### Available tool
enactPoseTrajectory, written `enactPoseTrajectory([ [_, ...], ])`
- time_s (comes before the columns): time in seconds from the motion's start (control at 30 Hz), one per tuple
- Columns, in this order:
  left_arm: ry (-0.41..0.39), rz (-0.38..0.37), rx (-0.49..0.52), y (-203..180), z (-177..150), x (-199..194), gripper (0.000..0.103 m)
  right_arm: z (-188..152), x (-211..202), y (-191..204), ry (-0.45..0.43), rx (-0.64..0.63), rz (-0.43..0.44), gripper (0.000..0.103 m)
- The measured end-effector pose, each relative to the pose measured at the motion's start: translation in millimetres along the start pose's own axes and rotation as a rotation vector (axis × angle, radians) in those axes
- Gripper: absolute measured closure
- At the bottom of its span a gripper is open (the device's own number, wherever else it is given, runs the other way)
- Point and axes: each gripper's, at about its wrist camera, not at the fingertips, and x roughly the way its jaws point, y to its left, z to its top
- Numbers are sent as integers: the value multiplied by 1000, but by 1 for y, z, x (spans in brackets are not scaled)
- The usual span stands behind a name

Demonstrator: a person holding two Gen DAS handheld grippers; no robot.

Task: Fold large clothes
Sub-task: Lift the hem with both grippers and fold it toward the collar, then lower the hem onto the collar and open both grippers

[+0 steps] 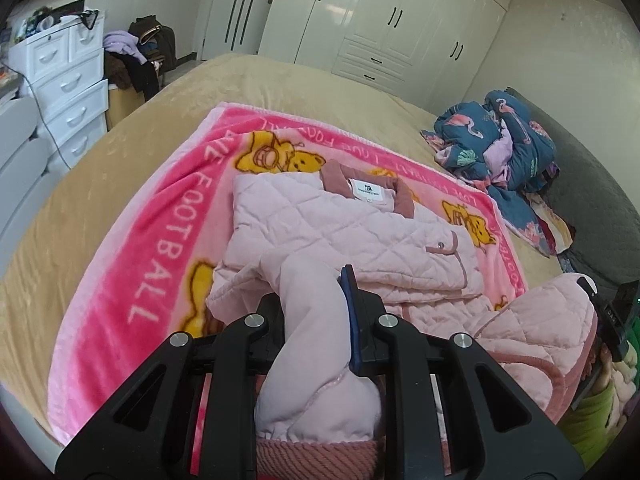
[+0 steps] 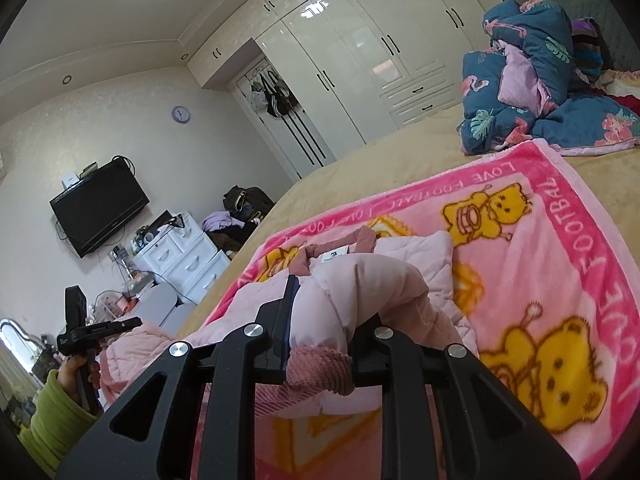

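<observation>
A pale pink quilted jacket (image 1: 320,216) lies partly folded on a pink bear blanket (image 1: 168,248), its collar and white label (image 1: 368,190) at the far end. My left gripper (image 1: 316,292) is shut on a lifted fold of the jacket's near end, and the fabric hides its left finger. At the right edge, my right gripper (image 1: 592,292) holds up another part of the jacket. In the right wrist view, the right gripper (image 2: 332,308) is shut on jacket (image 2: 404,256) fabric near a ribbed cuff (image 2: 320,372). A hand in a green sleeve (image 2: 56,412) holds the left gripper (image 2: 120,324).
The blanket (image 2: 560,240) lies on a bed with a beige cover (image 1: 100,184). A blue flamingo quilt pile (image 1: 500,140) sits at the bed's far right. White drawers (image 1: 64,80), a clothes heap (image 1: 140,52), a wardrobe (image 1: 400,20) and a wall television (image 2: 100,208) surround the bed.
</observation>
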Motion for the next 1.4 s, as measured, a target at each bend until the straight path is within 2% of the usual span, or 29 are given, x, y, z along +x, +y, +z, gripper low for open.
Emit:
enactPoseTrajectory([
  [0.8,-31,29,-4,5,55,30,90,55,52,-5,-39,-9,-31,85],
  [1.4,-29,81,42,10,77,72,90,74,106,-29,-14,52,-85,85],
])
